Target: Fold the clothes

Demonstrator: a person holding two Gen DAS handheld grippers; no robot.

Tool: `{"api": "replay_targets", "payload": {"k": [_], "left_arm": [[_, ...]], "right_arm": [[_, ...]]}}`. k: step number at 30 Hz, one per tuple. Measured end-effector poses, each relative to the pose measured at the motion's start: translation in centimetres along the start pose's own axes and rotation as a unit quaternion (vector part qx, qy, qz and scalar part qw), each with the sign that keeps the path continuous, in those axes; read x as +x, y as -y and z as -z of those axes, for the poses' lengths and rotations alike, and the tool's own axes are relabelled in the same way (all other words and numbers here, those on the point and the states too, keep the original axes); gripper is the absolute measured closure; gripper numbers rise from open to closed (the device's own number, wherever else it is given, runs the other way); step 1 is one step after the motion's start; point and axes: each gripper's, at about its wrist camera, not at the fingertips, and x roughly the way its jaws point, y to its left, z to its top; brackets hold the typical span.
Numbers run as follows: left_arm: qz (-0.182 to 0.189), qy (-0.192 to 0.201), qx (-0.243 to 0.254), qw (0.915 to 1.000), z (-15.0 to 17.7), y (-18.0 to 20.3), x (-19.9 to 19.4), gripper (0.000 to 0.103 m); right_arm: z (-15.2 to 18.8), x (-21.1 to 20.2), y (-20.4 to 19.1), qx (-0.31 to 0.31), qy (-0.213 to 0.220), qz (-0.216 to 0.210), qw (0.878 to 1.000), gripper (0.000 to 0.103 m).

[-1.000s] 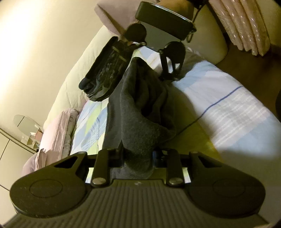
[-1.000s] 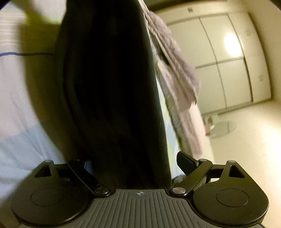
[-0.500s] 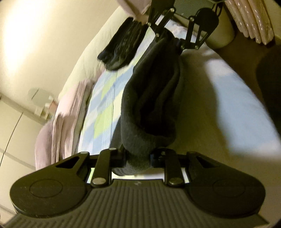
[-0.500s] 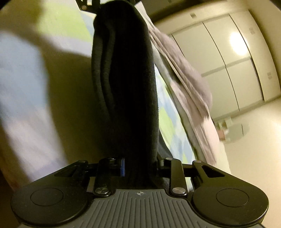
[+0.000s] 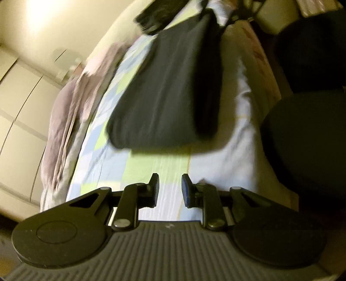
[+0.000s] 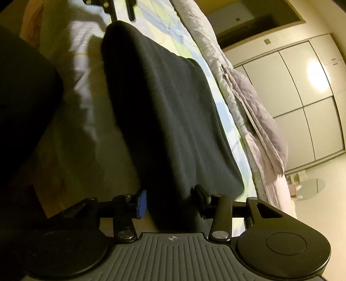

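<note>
The dark charcoal folded fleece garment (image 5: 170,86) lies flat on the bed with its pale blue, green and white patchwork sheet (image 5: 155,170), long axis running from one gripper to the other. From the left gripper (image 5: 170,192) it lies straight ahead and apart: a bare strip of sheet shows between the released jaws and the garment's near short edge, and nothing is between the 2 pads. The right gripper (image 6: 170,202) sits at the opposite short end. In the right wrist view that end of the cloth passes between its jaws, which have just been opening; a sliver of gap shows beside the blue pad (image 6: 141,204), so I read the grip as let go (though the other side is too dark to be sure). The right hand is therefore the nearer one, with the cloth's end at its jaws, while the left stands clear of it.

The garment looks like a thick, soft, matte bundle of several layers, roughly rectangular with rounded corners, and its edges sit fairly square. A second dark garment (image 5: 157,17) lies beyond it near the far edge of the bed, and a rumpled mauve quilt (image 5: 71,103) runs along the side toward the pale wardrobe doors (image 6: 302,103).
</note>
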Motion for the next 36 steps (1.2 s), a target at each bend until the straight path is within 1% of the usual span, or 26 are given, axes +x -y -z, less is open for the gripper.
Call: {"api": "replay_targets", "payload": {"k": [1, 4, 6, 8, 10, 11, 13, 15, 16, 17, 18, 20, 21, 23, 24, 26, 28, 29, 30, 32, 34, 36], "left_arm": [[-0.005, -0.002, -0.021, 0.9998, 0.3, -0.7, -0.5, 0.082], [-0.021, -0.008, -0.084, 0.9962, 0.5, -3.4, -1.5, 0.082], [-0.025, -0.005, -0.116, 0.9929, 0.0, -5.0, -1.7, 0.082], [-0.026, 0.001, -0.145, 0.9890, -1.1, -6.4, -1.3, 0.082], [-0.015, 0.003, -0.175, 0.9844, -2.1, -7.7, -0.3, 0.077], [-0.008, 0.005, -0.188, 0.9821, -2.7, -8.3, 0.3, 0.076], [0.004, 0.009, -0.217, 0.9762, -3.6, -9.5, 1.9, 0.071], [0.021, 0.010, -0.248, 0.9685, -4.5, -10.7, 4.2, 0.071], [0.032, 0.010, -0.261, 0.9648, -4.8, -11.1, 5.3, 0.071], [0.041, 0.008, -0.268, 0.9625, -5.1, -11.4, 6.5, 0.071], [0.049, 0.005, -0.272, 0.9611, -5.3, -11.6, 7.7, 0.071], [0.063, 0.000, -0.280, 0.9580, -5.7, -12.0, 9.9, 0.072], [0.070, -0.001, -0.288, 0.9550, -5.8, -12.6, 11.8, 0.072], [0.081, -0.003, -0.308, 0.9481, -6.0, -13.5, 14.2, 0.072], [0.083, -0.003, -0.312, 0.9466, -6.1, -13.8, 15.2, 0.072], [0.086, 0.001, -0.312, 0.9460, -6.2, -14.3, 16.7, 0.071], [0.090, 0.006, -0.318, 0.9437, -6.2, -14.8, 17.9, 0.069], [0.091, 0.007, -0.321, 0.9425, -6.3, -15.0, 18.3, 0.068], [0.092, 0.008, -0.325, 0.9414, -6.3, -15.2, 18.7, 0.065], [0.095, 0.009, -0.321, 0.9423, -6.3, -15.5, 19.0, 0.063], [0.097, 0.010, -0.317, 0.9434, -6.1, -15.5, 18.7, 0.063], [0.096, 0.012, -0.313, 0.9447, -6.1, -15.5, 18.1, 0.062]], "right_arm": [[0.1, -1.3, -0.7, 0.007, -0.007, 0.005, 1.000, 0.059], [1.1, -2.6, 1.0, 0.052, -0.020, 0.012, 0.998, 0.059], [0.8, -3.9, 1.8, 0.090, -0.020, 0.012, 0.996, 0.059], [1.2, -8.1, 0.8, 0.136, -0.016, 0.010, 0.991, 0.059], [1.0, -12.6, -0.3, 0.184, -0.009, 0.004, 0.983, 0.059], [0.7, -12.5, 0.5, 0.202, -0.007, -0.001, 0.979, 0.059], [0.1, -11.7, 2.5, 0.234, -0.002, -0.011, 0.972, 0.059], [-0.5, -10.9, 4.5, 0.267, 0.002, -0.021, 0.963, 0.059], [-0.9, -9.8, 5.5, 0.279, 0.004, -0.029, 0.960, 0.059], [-1.4, -8.6, 6.4, 0.290, 0.005, -0.038, 0.956, 0.059], [-1.7, -8.5, 7.2, 0.303, 0.004, -0.047, 0.952, 0.059], [-2.4, -6.3, 8.4, 0.329, 0.001, -0.068, 0.942, 0.059], [-2.8, -5.0, 8.9, 0.341, 0.000, -0.079, 0.937, 0.059], [-3.0, -2.7, 9.7, 0.357, 0.003, -0.097, 0.929, 0.059], [-3.2, -1.4, 10.0, 0.358, 0.002, -0.102, 0.928, 0.059], [-3.1, 1.1, 10.3, 0.342, -0.015, -0.096, 0.935, 0.060], [-2.1, 2.8, 10.2, 0.343, -0.027, -0.083, 0.935, 0.060], [-1.3, 3.7, 10.8, 0.356, -0.030, -0.086, 0.930, 0.060], [-0.4, 4.8, 10.9, 0.379, -0.029, -0.097, 0.920, 0.060], [1.0, 5.9, 11.8, 0.420, -0.025, -0.119, 0.899, 0.059], [1.1, 5.9, 12.1, 0.420, -0.022, -0.124, 0.899, 0.059], [0.9, 5.0, 12.2, 0.413, -0.019, -0.119, 0.903, 0.059]]}}
